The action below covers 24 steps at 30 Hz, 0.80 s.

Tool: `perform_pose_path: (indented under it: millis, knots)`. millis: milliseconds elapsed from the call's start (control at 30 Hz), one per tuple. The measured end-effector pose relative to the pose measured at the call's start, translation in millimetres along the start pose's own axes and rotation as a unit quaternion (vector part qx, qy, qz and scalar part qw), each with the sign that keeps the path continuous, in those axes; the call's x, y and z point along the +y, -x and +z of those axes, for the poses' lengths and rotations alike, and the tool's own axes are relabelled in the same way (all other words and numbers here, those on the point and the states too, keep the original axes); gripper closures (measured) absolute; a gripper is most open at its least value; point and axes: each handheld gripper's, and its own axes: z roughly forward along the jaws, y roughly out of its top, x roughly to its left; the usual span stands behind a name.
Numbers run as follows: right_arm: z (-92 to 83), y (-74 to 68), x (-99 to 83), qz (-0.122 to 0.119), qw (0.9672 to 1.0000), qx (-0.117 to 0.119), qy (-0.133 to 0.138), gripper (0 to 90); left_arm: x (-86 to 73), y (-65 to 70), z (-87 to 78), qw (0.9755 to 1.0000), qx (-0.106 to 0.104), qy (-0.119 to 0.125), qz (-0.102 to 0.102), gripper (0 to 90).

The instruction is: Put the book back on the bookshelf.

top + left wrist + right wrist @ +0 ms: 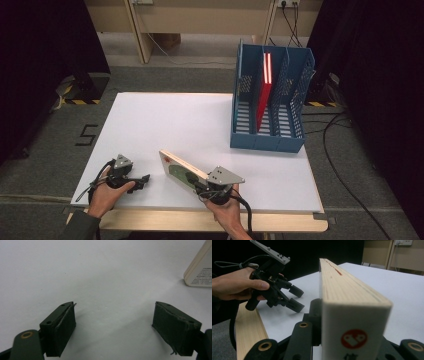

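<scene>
High view: white bench (165, 125) on a wooden base, grey floor around it. At the far right of the bench, a blue file rack (295, 70) with upright dividers; one red book (264, 90) stands on edge in its middle compartment, leaning slightly. At the near edge, right of centre, the right tongs (202, 186), held in the person's right hand (226, 210), are clamped on the near end of a cream-covered book (177, 167); the book is raised on its long edge and points away toward the far left. At the near left, the left tongs (144, 179), held in the left hand (106, 194), rest low over the bench, well apart from the book. Left gripper view: both black jaws spread wide over bare white bench surface, nothing between them; a corner of the cream book (201, 270) sits at the far right, its printed cover facing the camera. Right gripper view: the book (347, 290) rises from between the jaws, pages edge up, a red round mark on its near end; jaws pressed against its sides. Farther left, the left tongs (297, 300) with fingers (249, 283) wrapped around the handle, tips parted just above the bench.
</scene>
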Motion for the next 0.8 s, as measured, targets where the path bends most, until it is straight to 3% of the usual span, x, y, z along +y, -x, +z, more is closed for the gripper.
perform_pose_path:
  millis: [400, 633, 800]
  knots:
    - [-4.2, 4.3, -0.1, 0.005, 1.0000, 0.003, 0.003, 75.9, -0.1, 0.1, 0.0, 1.0000, 0.000, 0.000, 0.000, 17.7]
    - [-7.5, 6.4, -5.6, -0.039, 0.9991, 0.011, -0.015, 75.6, -0.3, 0.3, -0.1, 1.0000, 0.001, 0.001, 0.000, 17.8]
    - [-6.5, 10.6, -12.2, -0.036, 0.9991, 0.014, -0.016, 74.3, -0.3, 0.3, -0.1, 1.0000, 0.001, 0.001, 0.000, 17.8]
